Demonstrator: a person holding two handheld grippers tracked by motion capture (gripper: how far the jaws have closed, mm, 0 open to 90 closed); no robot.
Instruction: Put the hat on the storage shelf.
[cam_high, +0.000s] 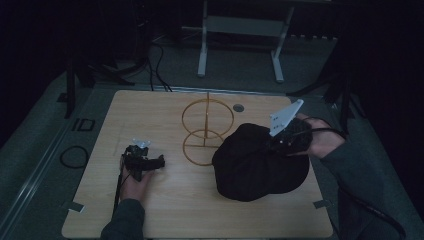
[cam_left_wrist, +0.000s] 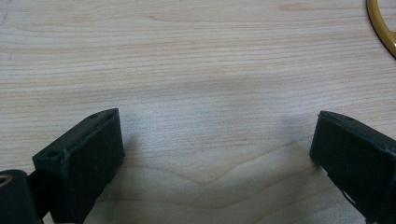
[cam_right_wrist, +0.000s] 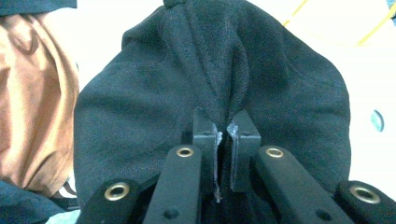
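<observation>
While the right gripper (cam_right_wrist: 223, 128) pinches a fold of the black cloth (cam_high: 260, 162), soft, limp, light, best taken by bunched folds, near the surface's (cam_high: 150, 120) right edge, the left gripper (cam_left_wrist: 215, 154) rests released, fingers apart.

The table (cam_left_wrist: 196, 70) at the frame's centre is pale wood with fine grain and a matt finish. The black cloth (cam_right_wrist: 154, 93) looks soft and fuzzy, faintly ribbed. The wire stand (cam_high: 206, 131) is glossy golden metal. The right gripper (cam_right_wrist: 226, 133) has matt black jaws with brass-coloured rivets.

Left hand-held gripper (cam_high: 161, 161) agape, right (cam_right_wrist: 223, 133) clamped.
</observation>
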